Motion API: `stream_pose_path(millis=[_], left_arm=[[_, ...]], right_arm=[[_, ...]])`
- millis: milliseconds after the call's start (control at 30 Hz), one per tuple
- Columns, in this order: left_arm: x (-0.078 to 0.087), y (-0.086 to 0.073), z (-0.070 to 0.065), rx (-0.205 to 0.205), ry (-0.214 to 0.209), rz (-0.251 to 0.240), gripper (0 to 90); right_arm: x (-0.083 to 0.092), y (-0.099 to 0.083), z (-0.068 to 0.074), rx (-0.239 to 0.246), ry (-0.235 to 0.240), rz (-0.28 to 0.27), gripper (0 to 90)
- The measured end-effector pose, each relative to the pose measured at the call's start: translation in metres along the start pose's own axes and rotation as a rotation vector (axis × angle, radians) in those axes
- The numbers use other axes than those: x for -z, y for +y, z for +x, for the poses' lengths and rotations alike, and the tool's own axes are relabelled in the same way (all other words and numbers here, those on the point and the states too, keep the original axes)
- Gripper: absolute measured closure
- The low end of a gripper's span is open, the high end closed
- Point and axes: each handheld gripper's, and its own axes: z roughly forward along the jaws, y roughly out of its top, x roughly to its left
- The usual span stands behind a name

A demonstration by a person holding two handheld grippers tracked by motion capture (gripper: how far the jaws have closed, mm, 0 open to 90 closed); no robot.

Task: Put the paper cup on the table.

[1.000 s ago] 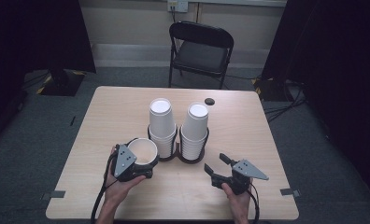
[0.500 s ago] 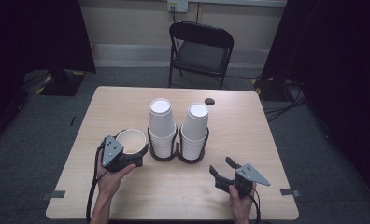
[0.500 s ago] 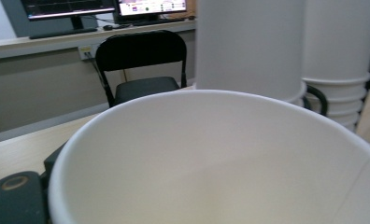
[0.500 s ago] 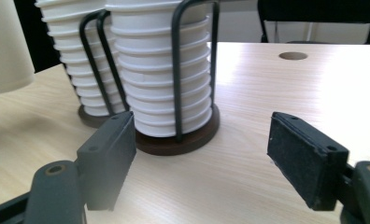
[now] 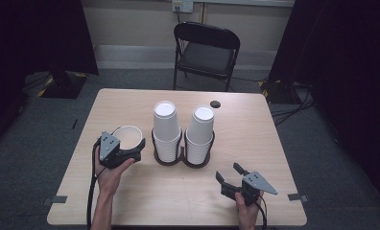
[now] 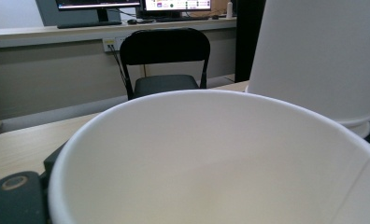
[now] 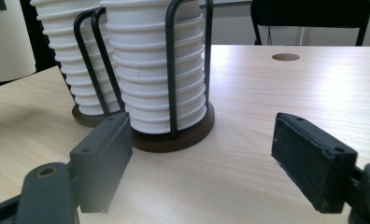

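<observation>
An upright white paper cup [image 5: 128, 135] with its mouth up sits between the jaws of my left gripper [image 5: 130, 146], which is shut on it at the table's left. In the left gripper view the cup [image 6: 211, 158] is very close, and one black jaw peeks out at the lower left. Two stacks of upside-down white cups [image 5: 165, 128] [image 5: 200, 130] stand in a black wire holder [image 5: 182, 161] at mid-table, just right of the held cup. My right gripper [image 5: 229, 172] rests near the front right edge, open, with nothing between its jaws [image 7: 209, 158], pointing at the holder [image 7: 174, 135].
The wooden table [image 5: 260, 139] has a round dark hole [image 5: 215, 103] at the back. A black folding chair [image 5: 206, 48] stands behind the table. Bare tabletop lies in front of the holder and to its right.
My left gripper has carried the cup to the left, away from the cup stacks. The right gripper has barely moved.
</observation>
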Motion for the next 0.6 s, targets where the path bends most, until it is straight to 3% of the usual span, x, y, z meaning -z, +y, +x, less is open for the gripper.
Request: stream_pose_path(millis=[200, 233, 467, 600], left_arm=[[-0.012, -0.001, 0.014, 0.010, 0.031, -0.009, 8.4], [-0.014, -0.002, 0.016, 0.026, 0.032, -0.008, 8.4], [-0.032, -0.013, 0.027, 0.056, 0.017, 0.013, 8.3], [-0.043, -0.018, 0.032, 0.052, 0.012, 0.043, 8.2]], right_arm=[[-0.002, 0.001, 0.001, 0.015, 0.003, 0.024, 19.7], [-0.002, 0.001, 0.001, 0.012, 0.003, 0.022, 19.8], [-0.003, 0.001, 0.001, 0.019, 0.009, 0.029, 19.8], [-0.002, 0.001, 0.001, 0.013, 0.013, 0.026, 19.9]])
